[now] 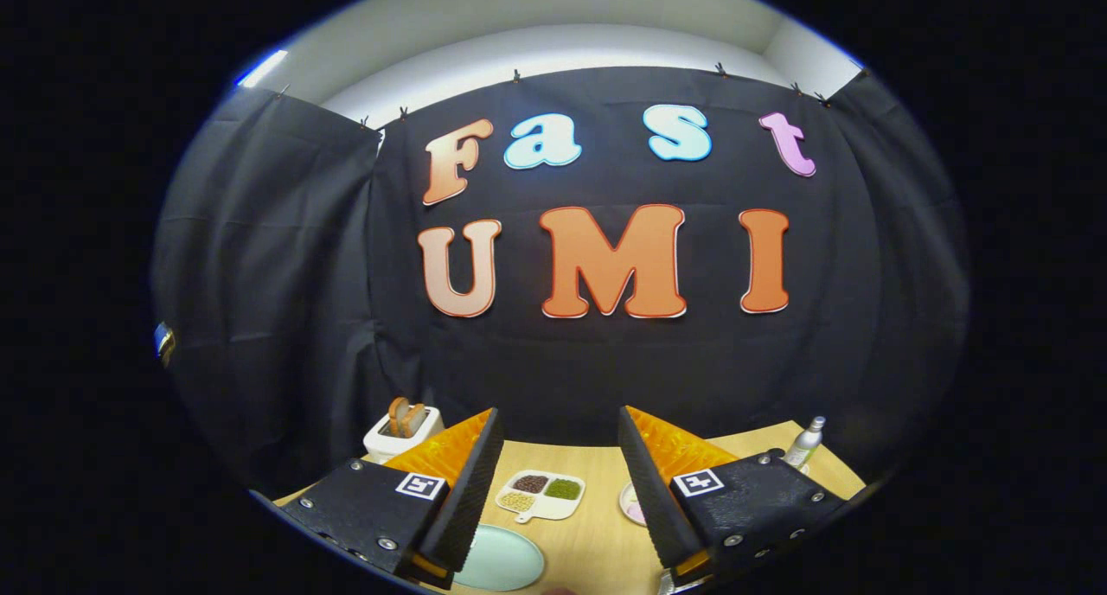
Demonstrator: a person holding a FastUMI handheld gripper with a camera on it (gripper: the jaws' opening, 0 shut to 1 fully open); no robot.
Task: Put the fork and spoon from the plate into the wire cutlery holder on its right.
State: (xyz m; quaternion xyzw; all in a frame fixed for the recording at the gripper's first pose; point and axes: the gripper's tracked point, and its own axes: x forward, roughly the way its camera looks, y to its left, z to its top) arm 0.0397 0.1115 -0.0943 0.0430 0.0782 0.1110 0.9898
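The claw (559, 457) hangs above the bench (597, 526) with its fingers spread wide, gripping nothing. Below and between the fingers, close to the left one, lies a pale green plate (502, 562). Just ahead sits a white divided dish (541, 495) of grains. A toaster (399, 431) stands beyond the left finger, a bottle (804, 444) beyond the right.

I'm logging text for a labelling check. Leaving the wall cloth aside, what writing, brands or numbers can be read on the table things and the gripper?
None can be read.
Square markers on the gripper, which is open with nothing between its fingers: black-and-white patterns, no words.
Bottle: any label is too small to read.
Toaster and sectioned dish: no writing visible.
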